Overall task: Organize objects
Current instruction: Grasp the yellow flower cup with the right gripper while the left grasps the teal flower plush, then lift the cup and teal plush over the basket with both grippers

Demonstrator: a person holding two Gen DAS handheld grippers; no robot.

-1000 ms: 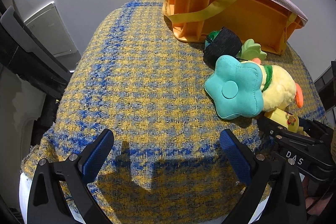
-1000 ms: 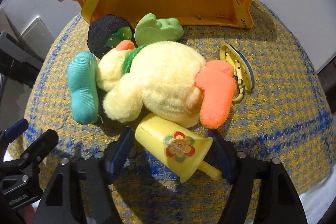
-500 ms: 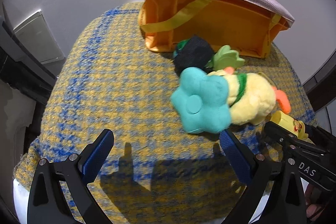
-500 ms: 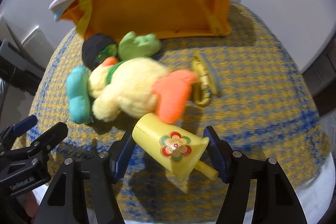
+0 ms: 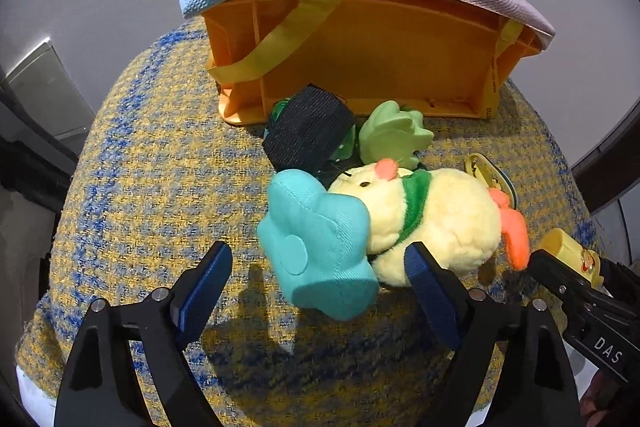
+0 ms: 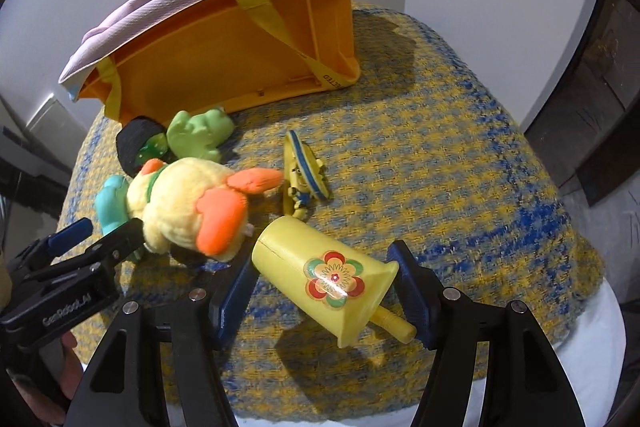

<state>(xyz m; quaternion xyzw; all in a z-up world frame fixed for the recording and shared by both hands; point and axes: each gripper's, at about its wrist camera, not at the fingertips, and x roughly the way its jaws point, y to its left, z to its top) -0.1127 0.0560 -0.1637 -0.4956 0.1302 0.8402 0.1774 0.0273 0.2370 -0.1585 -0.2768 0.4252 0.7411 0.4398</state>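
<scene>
Plush chick [image 5: 432, 223] with teal flower pillow [image 5: 320, 251] lying straight ahead of left gripper [image 5: 320, 279], long axis running crosswise between the blue pads. Jaws closing, pillow between them, no pad pressing on it. Right gripper [image 6: 324, 287] clamped on yellow toy cup [image 6: 328, 279], cup lying crosswise, stem toward the right pad. Orange basket [image 6: 224, 63] tipped on its side beyond the toys, mouth facing them. Left nearer the chick. Yellow clip [image 6: 304, 175] just beside its orange feet. Bare checked cloth [image 6: 460, 167] to the right, falling away at the near edge.
</scene>
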